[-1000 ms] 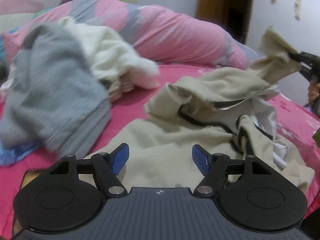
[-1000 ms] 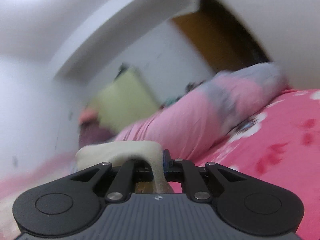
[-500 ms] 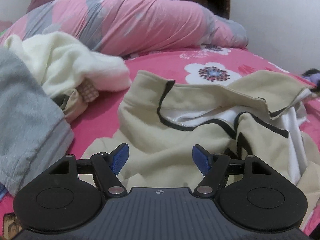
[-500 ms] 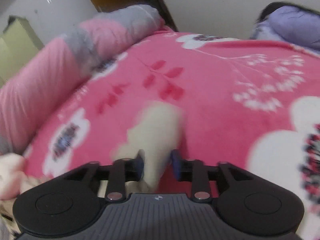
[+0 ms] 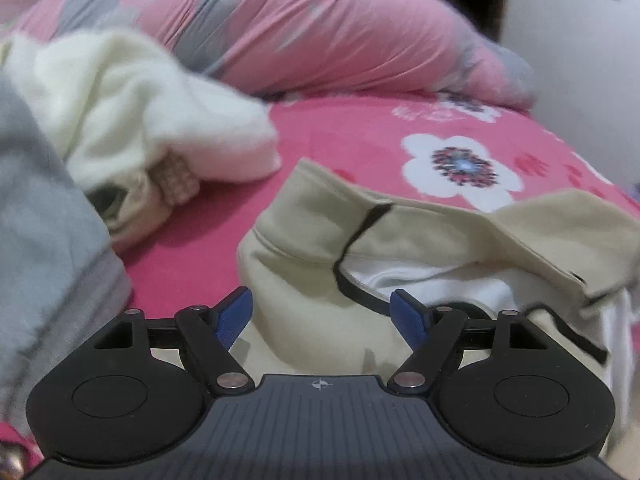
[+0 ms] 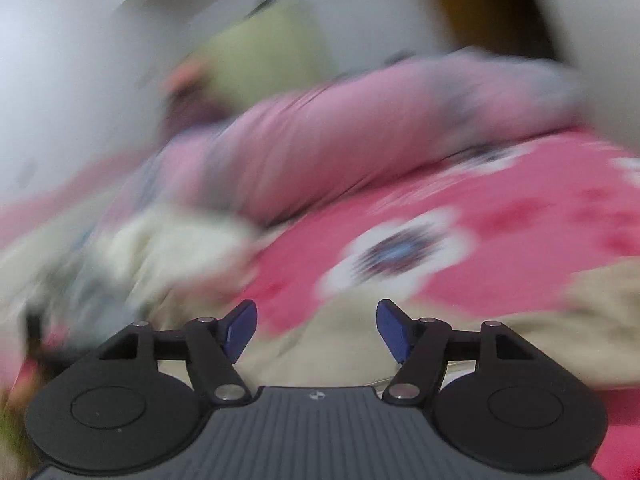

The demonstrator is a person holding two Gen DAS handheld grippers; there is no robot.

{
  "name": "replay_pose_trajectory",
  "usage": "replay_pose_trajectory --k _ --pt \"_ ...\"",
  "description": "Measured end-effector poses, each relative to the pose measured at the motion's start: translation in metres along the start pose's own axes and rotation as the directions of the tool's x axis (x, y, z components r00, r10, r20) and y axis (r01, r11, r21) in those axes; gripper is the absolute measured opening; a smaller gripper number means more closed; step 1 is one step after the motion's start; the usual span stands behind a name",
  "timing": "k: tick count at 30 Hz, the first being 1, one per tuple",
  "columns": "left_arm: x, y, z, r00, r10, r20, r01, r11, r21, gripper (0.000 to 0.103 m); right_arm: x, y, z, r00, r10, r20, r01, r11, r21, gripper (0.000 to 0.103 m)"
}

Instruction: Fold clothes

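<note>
Beige garment (image 5: 304, 280) crumpled, both hand-held grippers (image 5: 322, 316) (image 6: 316, 326) wide open, empty

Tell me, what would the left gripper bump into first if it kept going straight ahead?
Most likely the beige garment. The left gripper is open, its fingers spread just above that crumpled cloth, which fills the space right ahead. Depth is hard to judge through the fisheye, but nothing else lies between them.

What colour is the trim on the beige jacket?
Black, edging the beige jacket along its opening; clearest in the left wrist view.
</note>
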State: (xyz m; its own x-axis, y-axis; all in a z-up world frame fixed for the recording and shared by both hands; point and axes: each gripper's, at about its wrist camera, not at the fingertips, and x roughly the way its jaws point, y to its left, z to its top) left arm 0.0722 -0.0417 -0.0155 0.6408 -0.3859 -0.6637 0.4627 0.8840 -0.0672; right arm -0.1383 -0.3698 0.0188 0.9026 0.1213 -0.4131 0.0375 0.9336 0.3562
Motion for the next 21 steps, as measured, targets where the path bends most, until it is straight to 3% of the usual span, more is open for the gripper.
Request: replay_pose_trajectory --k 4,7,11,13,15,16,18,20,21 --pt "0.022 0.003 0.004 0.999 0.032 -0.017 -0.033 0.996 -0.082 0.076 0.055 0.061 -0.029 0.989 0.027 -0.142 -0.064 0.963 -0.263 0.069" --pt "0.032 0.003 0.005 1.000 0.029 -0.010 -0.030 0.994 -0.105 0.076 0.074 0.079 -0.046 0.984 -0.029 -0.177 -0.040 0.926 -0.375 0.069" --pt "0.055 0.000 0.008 0.995 0.096 -0.022 -0.098 0.989 -0.115 0.076 0.086 0.069 -0.044 0.972 -0.188 -0.140 0.119 0.910 -0.398 0.065" --pt "0.068 0.002 0.007 0.992 0.125 -0.029 -0.128 0.984 -0.126 0.073 0.092 0.055 -0.037 0.959 -0.258 -0.116 0.195 0.901 -0.388 0.057" --pt "0.077 0.006 0.004 0.990 0.139 -0.034 -0.142 0.983 -0.117 0.064 0.094 0.040 -0.031 0.946 -0.309 -0.099 0.255 0.896 -0.362 0.051" --pt "0.077 0.009 0.002 0.991 0.133 -0.030 -0.135 0.982 -0.128 0.054 0.095 0.034 -0.030 0.943 -0.318 -0.096 0.266 0.897 -0.353 0.048" --pt "0.074 0.017 0.000 0.993 0.117 -0.021 -0.119 0.981 -0.153 0.044 0.095 0.028 -0.028 0.940 -0.327 -0.094 0.275 0.894 -0.353 0.048" --pt "0.066 0.027 -0.003 0.995 0.100 -0.011 -0.100 0.974 -0.203 0.024 0.101 0.032 -0.031 0.935 -0.341 -0.096 0.274 0.868 -0.413 0.049" --pt "0.062 0.030 -0.004 0.996 0.093 -0.010 -0.093 0.971 -0.220 0.021 0.106 0.039 -0.036 0.931 -0.348 -0.107 0.260 0.841 -0.475 0.050"
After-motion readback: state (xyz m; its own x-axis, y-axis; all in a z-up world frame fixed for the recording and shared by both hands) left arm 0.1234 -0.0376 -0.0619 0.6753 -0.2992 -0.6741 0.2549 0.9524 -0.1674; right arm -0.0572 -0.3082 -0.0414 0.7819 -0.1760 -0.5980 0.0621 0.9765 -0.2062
